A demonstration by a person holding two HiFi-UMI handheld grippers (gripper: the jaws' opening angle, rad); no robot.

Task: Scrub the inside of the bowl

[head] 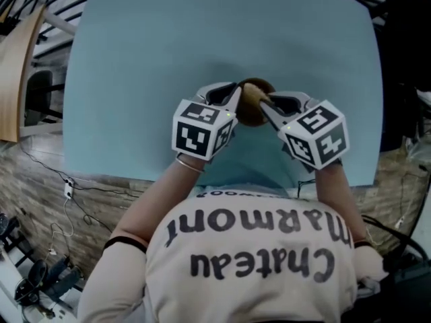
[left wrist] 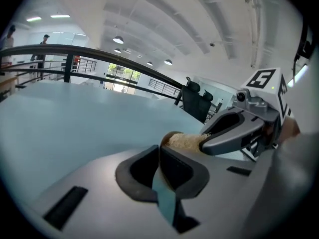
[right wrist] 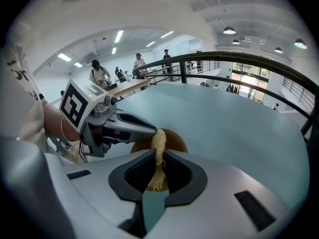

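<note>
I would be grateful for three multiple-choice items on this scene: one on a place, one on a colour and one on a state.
1. Where is the bowl?
A. at the table's far corner
B. between the two claws
C. on the floor

2. What colour is the table?
A. light blue
B. red
C. black

3. What is the right claw doing?
A. standing open, empty
B. gripping the scrubber
C. gripping a spoon

Answers:
1 B: the head view shows it between them, its rim in the left claw.
2 A: its bare top is light blue.
3 B: its pads pinch the fibrous strand.
</note>
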